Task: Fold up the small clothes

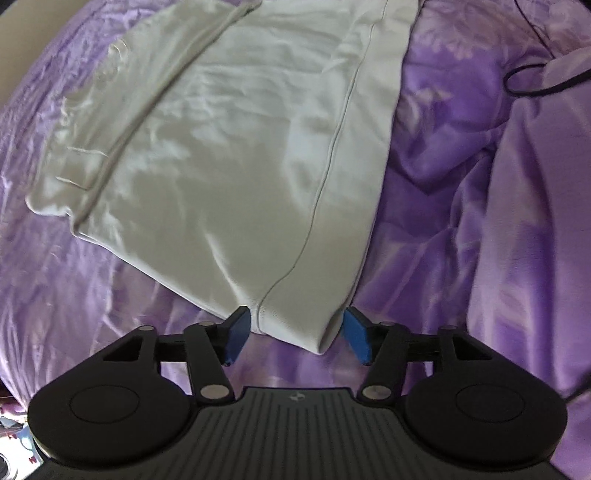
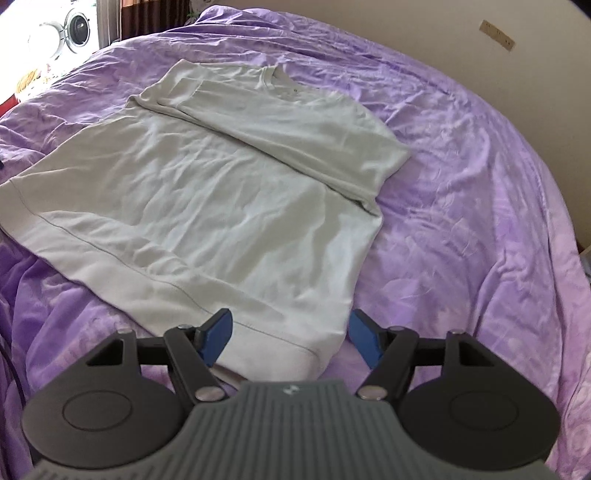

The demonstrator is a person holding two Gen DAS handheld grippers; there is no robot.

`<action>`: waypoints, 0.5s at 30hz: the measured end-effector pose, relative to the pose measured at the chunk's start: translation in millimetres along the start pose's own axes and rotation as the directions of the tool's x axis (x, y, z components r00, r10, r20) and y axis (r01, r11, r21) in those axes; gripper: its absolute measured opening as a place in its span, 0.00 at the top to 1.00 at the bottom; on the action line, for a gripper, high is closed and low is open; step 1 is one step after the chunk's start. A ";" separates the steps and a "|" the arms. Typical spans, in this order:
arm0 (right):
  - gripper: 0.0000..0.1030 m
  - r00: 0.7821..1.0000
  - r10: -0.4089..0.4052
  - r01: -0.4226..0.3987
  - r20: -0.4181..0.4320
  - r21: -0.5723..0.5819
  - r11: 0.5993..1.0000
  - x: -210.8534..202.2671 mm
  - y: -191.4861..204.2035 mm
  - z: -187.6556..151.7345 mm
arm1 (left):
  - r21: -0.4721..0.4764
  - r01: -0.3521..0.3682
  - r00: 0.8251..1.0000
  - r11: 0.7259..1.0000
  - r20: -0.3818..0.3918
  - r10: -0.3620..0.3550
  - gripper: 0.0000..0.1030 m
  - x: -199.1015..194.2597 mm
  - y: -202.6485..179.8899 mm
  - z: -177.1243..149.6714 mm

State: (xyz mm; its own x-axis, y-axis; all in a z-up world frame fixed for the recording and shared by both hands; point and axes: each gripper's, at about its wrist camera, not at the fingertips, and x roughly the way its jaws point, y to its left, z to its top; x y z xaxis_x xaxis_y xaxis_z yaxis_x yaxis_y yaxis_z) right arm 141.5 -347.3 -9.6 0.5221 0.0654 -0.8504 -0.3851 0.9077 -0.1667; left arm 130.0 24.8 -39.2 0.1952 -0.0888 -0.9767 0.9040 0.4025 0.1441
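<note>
while the pale grey t-shirt (image 2: 207,206) lies flat on the purple bedspread (image 2: 480,221), its sleeves folded in over the body, both claws sit at its hem. the left claw (image 1: 297,336) is spread wide, one hem corner lying between its blue pads (image 1: 238,334) without being pinched. the right claw (image 2: 291,338) is spread too, with the other hem corner between its fingers. a washing machine (image 2: 72,31) shows beyond the bed, and a dark cable (image 1: 532,79) crosses the bedspread.
</note>
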 end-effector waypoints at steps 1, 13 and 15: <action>0.36 1.000 -0.001 0.001 -0.002 0.002 1.000 1.5 -0.1 -0.1 | 0.010 0.001 1.000 1.000 -0.005 -0.001 0.33 4.9 -0.5 -0.8; 0.36 0.999 -0.010 0.009 -0.036 -0.018 1.000 4.4 2.0 -4.4 | 0.185 -0.096 0.995 0.978 0.005 0.097 0.30 15.4 -31.9 -0.9; 0.36 0.999 -0.014 0.012 -0.044 -0.032 0.999 3.8 3.2 -5.8 | 0.261 -0.175 0.984 0.949 0.022 0.175 0.31 15.3 -46.4 -1.2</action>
State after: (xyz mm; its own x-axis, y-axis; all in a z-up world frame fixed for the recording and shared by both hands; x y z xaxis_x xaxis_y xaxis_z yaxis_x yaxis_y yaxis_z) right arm 137.9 -346.5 -16.2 0.4933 0.0348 -0.8691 -0.4026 0.8949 -0.1927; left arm 90.6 5.9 -61.1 0.3589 -0.0367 -0.9326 0.9233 0.1601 0.3491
